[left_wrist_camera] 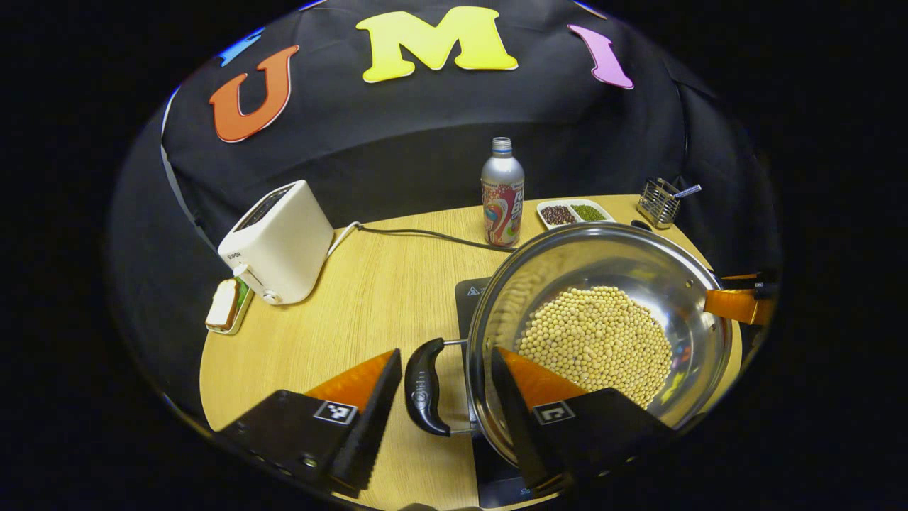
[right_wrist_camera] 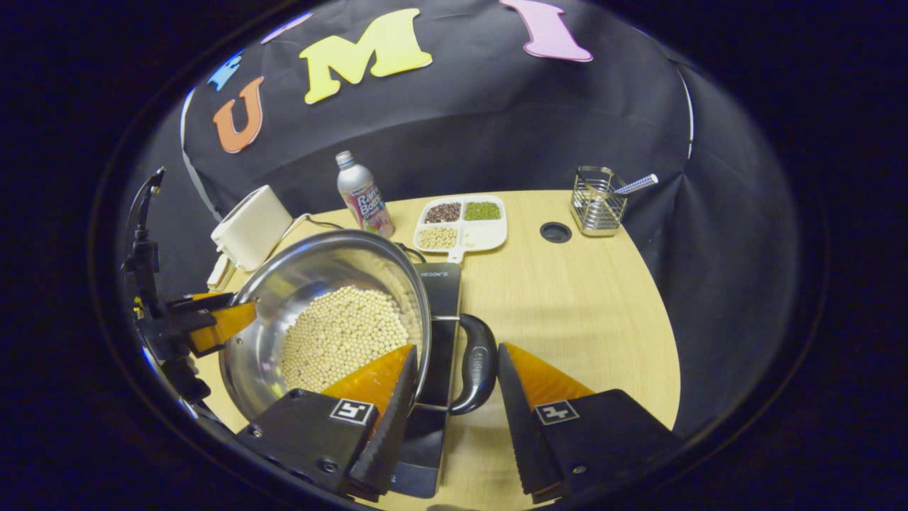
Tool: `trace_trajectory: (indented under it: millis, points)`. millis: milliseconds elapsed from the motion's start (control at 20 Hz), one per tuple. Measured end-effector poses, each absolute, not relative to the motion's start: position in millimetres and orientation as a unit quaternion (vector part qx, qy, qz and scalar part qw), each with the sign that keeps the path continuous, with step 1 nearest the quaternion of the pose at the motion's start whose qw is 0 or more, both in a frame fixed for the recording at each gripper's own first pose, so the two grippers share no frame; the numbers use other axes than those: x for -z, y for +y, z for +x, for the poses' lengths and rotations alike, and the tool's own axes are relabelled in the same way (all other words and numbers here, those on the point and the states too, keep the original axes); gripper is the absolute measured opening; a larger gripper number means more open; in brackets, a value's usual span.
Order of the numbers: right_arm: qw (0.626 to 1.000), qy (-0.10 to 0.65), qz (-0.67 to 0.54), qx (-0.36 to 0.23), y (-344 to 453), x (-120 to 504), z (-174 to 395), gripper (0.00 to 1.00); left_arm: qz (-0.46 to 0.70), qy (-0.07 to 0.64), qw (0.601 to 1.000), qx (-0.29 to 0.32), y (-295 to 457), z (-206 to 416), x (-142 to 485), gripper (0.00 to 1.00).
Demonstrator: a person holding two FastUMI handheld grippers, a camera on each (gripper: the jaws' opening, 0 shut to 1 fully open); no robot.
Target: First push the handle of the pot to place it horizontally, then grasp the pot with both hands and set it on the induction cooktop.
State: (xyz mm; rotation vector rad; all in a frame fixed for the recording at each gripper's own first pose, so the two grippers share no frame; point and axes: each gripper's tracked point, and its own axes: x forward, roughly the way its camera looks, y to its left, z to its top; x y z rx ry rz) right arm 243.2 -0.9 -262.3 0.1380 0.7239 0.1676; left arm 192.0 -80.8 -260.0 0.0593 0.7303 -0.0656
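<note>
Over the induction cooktop [right_wrist_camera: 438, 312] sits the pot [right_wrist_camera: 333, 319] of beans, each side handle [left_wrist_camera: 424, 387] between a spread gripper's fingers: left gripper [left_wrist_camera: 443, 419], right gripper [right_wrist_camera: 454, 411]. Behind stand a bottle [left_wrist_camera: 502, 191], toaster [left_wrist_camera: 277, 241], sectioned tray [right_wrist_camera: 461, 223] and wire holder [right_wrist_camera: 597, 200].

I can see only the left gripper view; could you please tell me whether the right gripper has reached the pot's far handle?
Observer: Yes, the far handle lies between the right gripper's open fingers, not pinched.
Operator: Thank you. Is the cooktop under that side?
Observer: The cooktop shows beneath that handle, beside the pot.
Operator: And what does the pot hide from me on the tray?
Observer: The tray has a near compartment of pale beans.
</note>
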Motion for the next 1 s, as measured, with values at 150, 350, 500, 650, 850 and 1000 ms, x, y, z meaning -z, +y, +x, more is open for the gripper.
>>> trace_trajectory:
  millis: [150,350,500,650,850,1000]
  points:
    - [0.944,0.323,0.039,-0.055,-12.4,257.3,236.5,0.84,0.025,0.328,0.944,0.019,-74.1,183.9,246.5,1.00]
    - [0.950,0.304,0.033,-0.059,-1.9,245.1,221.3,0.96,0.018,0.316,0.948,0.020,-72.2,172.7,235.6,0.97]
    - [0.953,0.295,0.029,-0.062,5.7,235.6,212.2,0.96,0.018,0.311,0.950,0.022,-71.0,164.7,228.1,0.97]
    - [0.958,0.278,0.021,-0.061,10.0,217.9,202.0,0.96,0.019,0.300,0.953,0.030,-71.0,156.4,215.3,0.97]
    - [0.966,0.254,0.008,-0.054,16.8,196.8,186.3,0.95,0.021,0.285,0.958,0.036,-66.3,139.9,195.8,0.97]
    - [0.970,0.236,-0.002,-0.052,24.6,178.4,170.1,0.96,0.021,0.268,0.962,0.042,-60.1,124.9,178.1,0.97]
